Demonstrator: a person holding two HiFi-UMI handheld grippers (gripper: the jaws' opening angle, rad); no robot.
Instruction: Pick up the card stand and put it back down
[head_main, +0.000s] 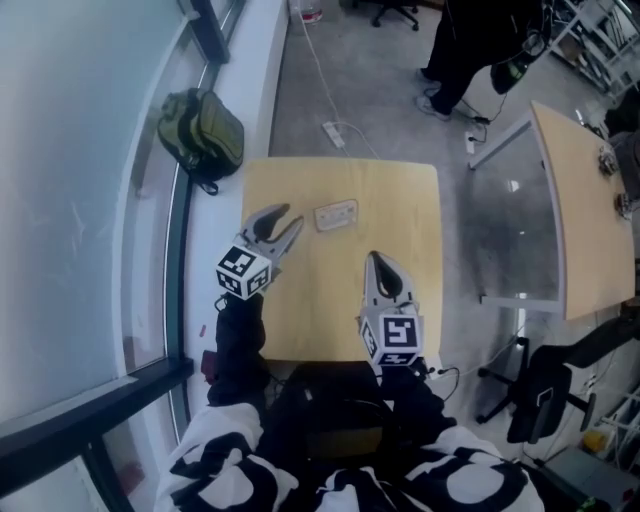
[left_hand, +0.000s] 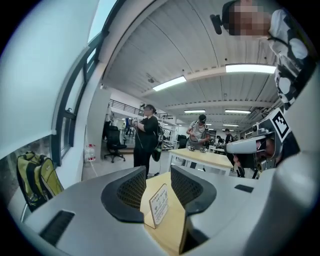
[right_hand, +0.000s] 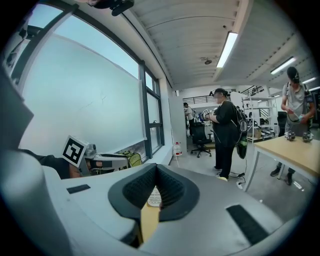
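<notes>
Pale wood makes up the counter (head_main: 330, 310) beneath both tongs. The right tongs (head_main: 377, 260), nearer, are closed tip to tip with nothing between the jaws. The left tongs (head_main: 290, 217) hang over the counter's left side, jaws apart and empty. Just beyond them the card stand (head_main: 336, 215) stands on the counter, touching neither tongs. Farther off, an olive backpack (head_main: 203, 135) lies by the window (head_main: 80, 200), and a person (head_main: 470, 50) stands on the grey floor (head_main: 400, 110).
</notes>
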